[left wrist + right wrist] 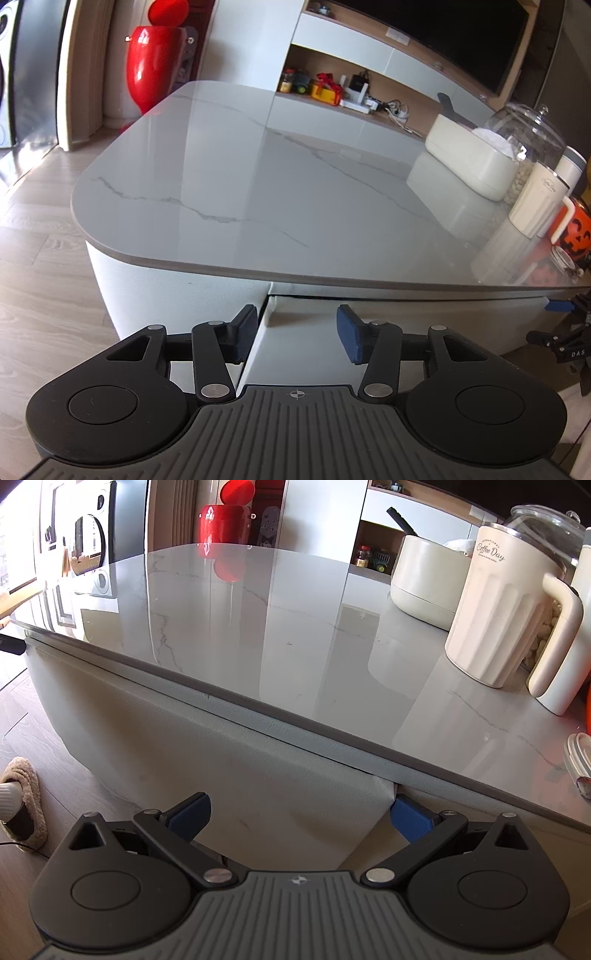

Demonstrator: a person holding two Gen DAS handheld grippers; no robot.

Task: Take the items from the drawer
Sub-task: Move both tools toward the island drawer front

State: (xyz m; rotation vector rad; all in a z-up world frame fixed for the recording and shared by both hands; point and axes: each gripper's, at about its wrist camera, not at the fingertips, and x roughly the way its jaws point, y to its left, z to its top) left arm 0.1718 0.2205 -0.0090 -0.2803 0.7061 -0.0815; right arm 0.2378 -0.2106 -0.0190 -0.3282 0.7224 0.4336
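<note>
The white drawer front (388, 314) sits under the edge of the marble table top (258, 192) and stands slightly out from the table's body. Nothing inside it shows. My left gripper (297, 332) is open, level with the drawer's left end, one finger on each side of its left edge. My right gripper (301, 818) is open wide across the drawer front (295, 797). Its right fingertip (408, 818) sits at the gap by the drawer's right edge. That blue fingertip (557, 305) also shows in the left wrist view.
At the right of the table top stand a cream box (472, 158), a glass jar (528, 136), a ribbed cream mug (498, 602) and an orange pumpkin cup (576, 232). A red vase (151, 66) stands on the floor beyond. A slippered foot (22, 805) is at left.
</note>
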